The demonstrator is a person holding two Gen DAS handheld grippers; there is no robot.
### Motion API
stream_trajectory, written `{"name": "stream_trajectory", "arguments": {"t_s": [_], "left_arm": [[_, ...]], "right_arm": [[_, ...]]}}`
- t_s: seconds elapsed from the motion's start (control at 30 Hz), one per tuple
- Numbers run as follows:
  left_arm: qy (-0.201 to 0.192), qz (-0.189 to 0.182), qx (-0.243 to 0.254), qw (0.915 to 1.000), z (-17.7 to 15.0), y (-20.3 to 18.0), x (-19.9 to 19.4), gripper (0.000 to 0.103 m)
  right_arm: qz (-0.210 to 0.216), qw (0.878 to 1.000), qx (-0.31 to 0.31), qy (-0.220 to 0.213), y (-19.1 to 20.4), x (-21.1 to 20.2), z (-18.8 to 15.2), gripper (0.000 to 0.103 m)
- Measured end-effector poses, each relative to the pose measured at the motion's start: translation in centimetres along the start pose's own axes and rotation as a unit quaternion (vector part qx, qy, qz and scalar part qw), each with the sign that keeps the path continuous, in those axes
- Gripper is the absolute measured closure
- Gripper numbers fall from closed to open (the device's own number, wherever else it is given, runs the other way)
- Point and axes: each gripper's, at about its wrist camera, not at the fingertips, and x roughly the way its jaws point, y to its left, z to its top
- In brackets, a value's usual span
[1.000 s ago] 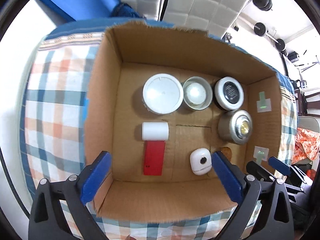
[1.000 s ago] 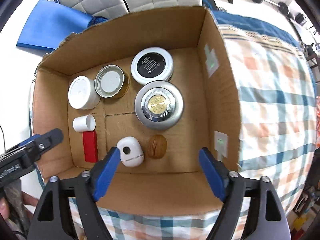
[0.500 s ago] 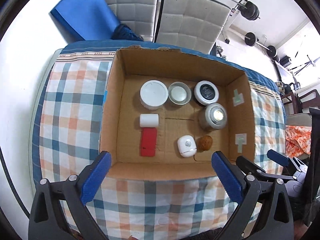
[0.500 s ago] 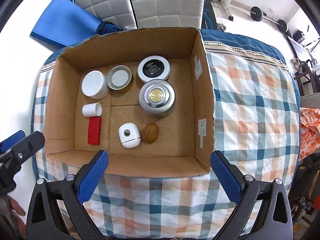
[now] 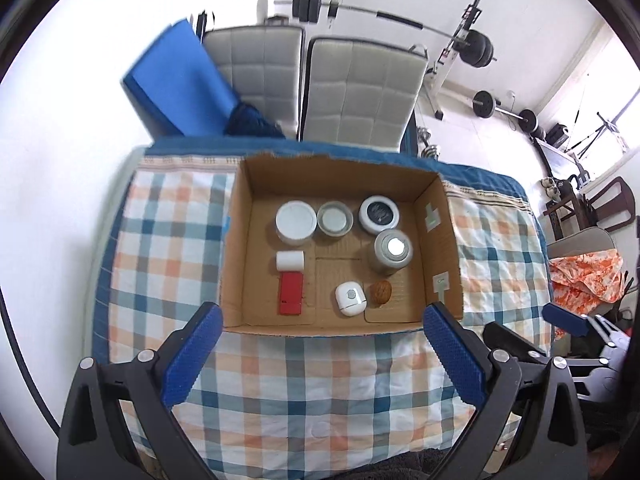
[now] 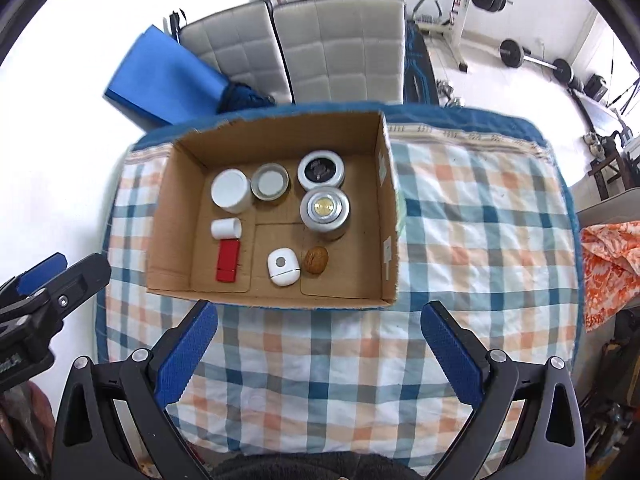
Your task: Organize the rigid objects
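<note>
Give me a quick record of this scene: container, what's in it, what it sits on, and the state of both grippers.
container: cardboard box, open top
back row: white jar, tin, black-lidded jar
middle: silver jar, white cylinder
front: red block, white pod, walnut
surface: plaid cloth
left gripper: open, empty
right gripper: open, empty

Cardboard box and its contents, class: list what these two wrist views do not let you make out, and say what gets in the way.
- Left wrist view: print on the black-lidded tin is too small to read.
- Right wrist view: whatever the gold-centred silver tin holds is hidden by its lid.
- Both views: the cardboard box near wall's inner face is turned away from the cameras.
- Left wrist view: the right gripper is cut off by the frame edge.
</note>
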Motion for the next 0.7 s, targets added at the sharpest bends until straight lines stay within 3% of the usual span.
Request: {"name": "stream_trajectory", "arguments": {"t_s": [0.37, 0.7], "left_arm": [[-0.055, 0.018, 0.014, 0.9982, -1.9, -2.1, -7.0, 0.000], [-0.066, 0.021, 0.022, 0.9974, -3.2, -3.1, -9.5, 0.000]], "right_arm": [[-0.004, 0.997, 0.001, -0.072, -0.7, -9.4, -2.7, 0.000], [-0.013, 0.995, 0.011, -0.099, -1.9, -13.2, -3.8, 0.000]]}}
